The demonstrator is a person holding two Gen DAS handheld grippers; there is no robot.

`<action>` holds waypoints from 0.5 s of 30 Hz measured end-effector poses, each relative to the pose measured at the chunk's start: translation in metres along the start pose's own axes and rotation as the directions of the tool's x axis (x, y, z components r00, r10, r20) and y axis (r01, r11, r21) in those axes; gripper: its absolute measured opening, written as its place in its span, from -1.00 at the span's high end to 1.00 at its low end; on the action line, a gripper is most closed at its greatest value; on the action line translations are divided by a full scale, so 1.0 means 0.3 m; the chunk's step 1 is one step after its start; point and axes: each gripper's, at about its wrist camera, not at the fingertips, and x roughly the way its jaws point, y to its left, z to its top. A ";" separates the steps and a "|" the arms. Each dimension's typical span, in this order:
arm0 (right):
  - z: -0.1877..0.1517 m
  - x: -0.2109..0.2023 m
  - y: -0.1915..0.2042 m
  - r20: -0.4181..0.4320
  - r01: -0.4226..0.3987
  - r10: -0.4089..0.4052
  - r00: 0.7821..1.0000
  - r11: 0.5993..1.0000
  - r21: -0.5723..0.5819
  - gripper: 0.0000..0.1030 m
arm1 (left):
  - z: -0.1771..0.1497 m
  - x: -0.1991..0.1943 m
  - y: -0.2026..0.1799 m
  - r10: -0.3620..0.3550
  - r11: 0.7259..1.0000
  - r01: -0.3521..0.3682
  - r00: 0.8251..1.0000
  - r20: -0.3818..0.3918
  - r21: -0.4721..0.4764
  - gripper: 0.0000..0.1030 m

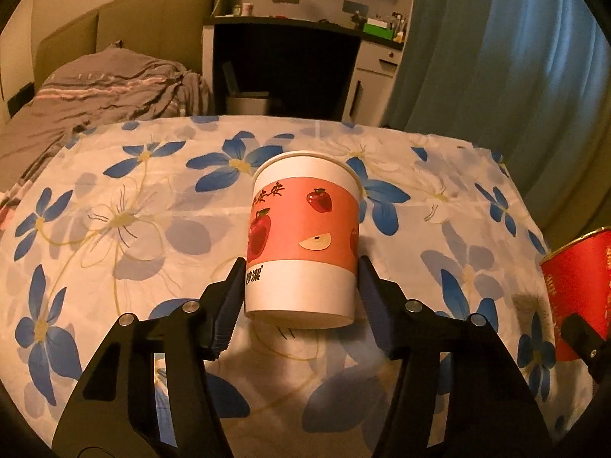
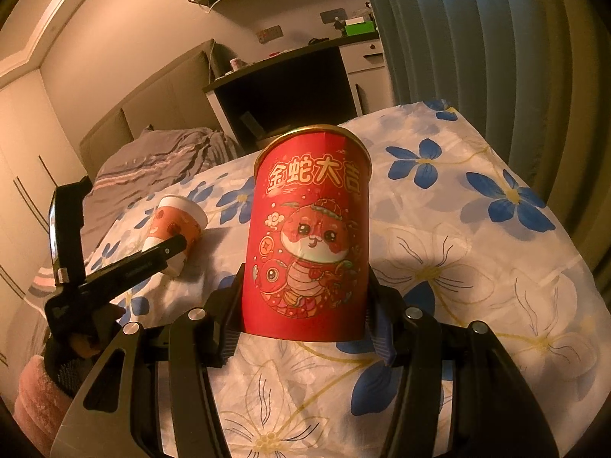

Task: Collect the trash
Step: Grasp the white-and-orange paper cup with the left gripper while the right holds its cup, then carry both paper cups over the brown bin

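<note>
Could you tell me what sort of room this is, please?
Most likely a bedroom: a bed with rumpled bedding and a padded headboard, a desk along the wall, and a curtain.

White cup with pink apple band, red snake-print can (gold-rimmed), blue-flowered white cloth.

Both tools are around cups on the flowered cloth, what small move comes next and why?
Probably lift both straight up. The left tool has its fingers against the apple cup, and the right tool likewise flanks the red snake cup; both cups stand upright on the cloth.
</note>
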 end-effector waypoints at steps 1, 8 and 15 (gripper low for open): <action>-0.001 0.000 -0.001 -0.001 -0.001 0.001 1.000 1.000 -0.002 -0.06 | -0.004 -0.011 -0.001 0.005 1.000 -0.005 1.000 0.011 0.003 -0.08; -0.003 -0.020 0.004 -0.001 -0.009 0.009 1.000 1.000 -0.026 -0.05 | -0.026 -0.135 -0.035 0.018 1.000 -0.019 0.997 0.079 0.011 -0.08; -0.003 -0.134 0.000 0.026 -0.028 0.029 0.999 0.999 -0.038 -0.05 | -0.064 -0.341 -0.110 0.025 0.999 -0.029 0.987 0.157 0.023 -0.08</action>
